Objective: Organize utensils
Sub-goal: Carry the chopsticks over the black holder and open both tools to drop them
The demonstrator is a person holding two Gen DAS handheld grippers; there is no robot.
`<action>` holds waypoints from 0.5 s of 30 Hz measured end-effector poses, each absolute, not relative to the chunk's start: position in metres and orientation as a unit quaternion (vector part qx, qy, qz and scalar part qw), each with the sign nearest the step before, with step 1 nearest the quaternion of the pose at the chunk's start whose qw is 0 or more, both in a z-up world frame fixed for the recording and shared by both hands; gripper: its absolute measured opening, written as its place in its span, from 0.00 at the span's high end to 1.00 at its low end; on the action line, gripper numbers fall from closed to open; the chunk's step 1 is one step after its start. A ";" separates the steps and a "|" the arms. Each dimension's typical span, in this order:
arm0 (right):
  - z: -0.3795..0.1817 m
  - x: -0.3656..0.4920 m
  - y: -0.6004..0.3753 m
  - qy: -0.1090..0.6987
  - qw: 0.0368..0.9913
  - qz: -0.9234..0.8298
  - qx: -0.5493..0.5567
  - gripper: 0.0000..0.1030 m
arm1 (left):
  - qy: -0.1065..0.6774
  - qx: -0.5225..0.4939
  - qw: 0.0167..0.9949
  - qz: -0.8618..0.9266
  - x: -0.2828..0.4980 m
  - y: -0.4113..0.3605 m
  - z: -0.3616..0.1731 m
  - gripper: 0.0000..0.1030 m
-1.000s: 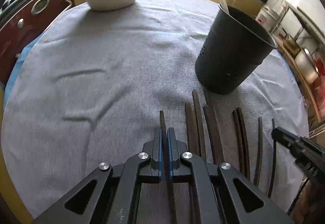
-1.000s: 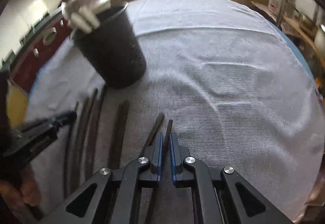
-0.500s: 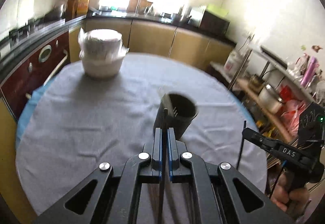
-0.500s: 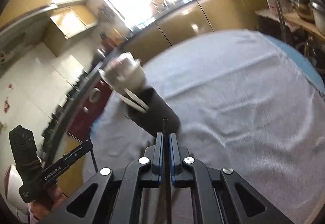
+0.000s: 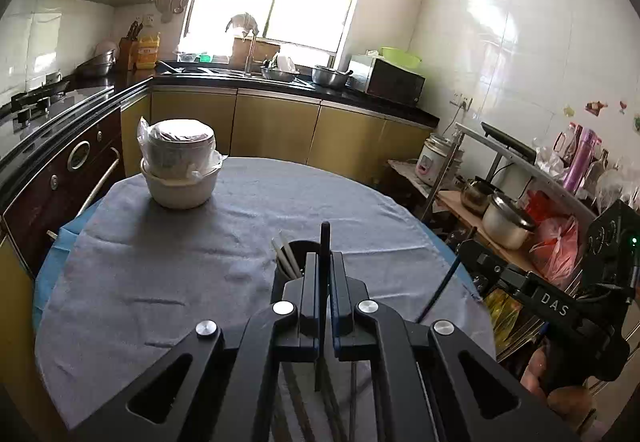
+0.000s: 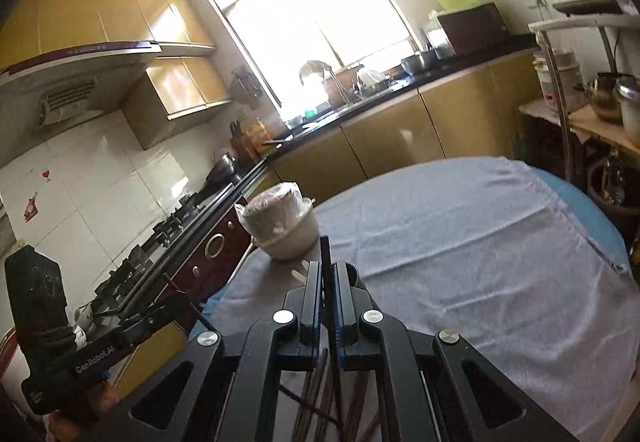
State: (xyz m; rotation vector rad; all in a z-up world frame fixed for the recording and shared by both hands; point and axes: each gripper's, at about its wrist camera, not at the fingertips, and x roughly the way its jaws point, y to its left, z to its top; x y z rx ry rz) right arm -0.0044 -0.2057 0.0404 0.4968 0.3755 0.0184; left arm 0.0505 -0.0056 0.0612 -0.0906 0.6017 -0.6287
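Both tongs [image 5: 323,262] higher now; pale sticks in holder [image 5: 298,250]

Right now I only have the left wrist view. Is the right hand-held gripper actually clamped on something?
Observer: Yes. In the right wrist view the right hand-held gripper is shut on one dark chopstick, whose tip pokes past the fingers.
Operator: Any on the cloth under it?
Observer: Several loose chopsticks lie crossed on the grey cloth beneath that gripper.
Operator: Holder visible from there?
Observer: Barely. The black holder is almost hidden behind the fingers, and only a pale stick shows beside them.
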 end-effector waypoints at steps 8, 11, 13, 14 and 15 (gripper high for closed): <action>0.085 -0.001 -0.201 0.143 0.966 0.011 0.217 0.94 | 0.270 -0.050 0.909 -0.312 0.064 -0.010 0.100 0.96; 0.102 0.005 -0.200 0.130 0.970 0.007 0.204 0.94 | 0.257 -0.044 0.912 -0.315 0.068 -0.014 0.119 0.96; 0.116 0.012 -0.199 0.120 0.974 0.004 0.195 0.94 | 0.249 -0.040 0.914 -0.317 0.072 -0.018 0.133 0.96; 0.123 0.016 -0.198 0.115 0.975 0.003 0.191 0.94 | 0.245 -0.038 0.915 -0.318 0.074 -0.020 0.139 0.96; 0.128 0.020 -0.197 0.111 0.976 0.003 0.189 0.94 | 0.239 -0.034 0.916 -0.319 0.077 -0.023 0.147 0.96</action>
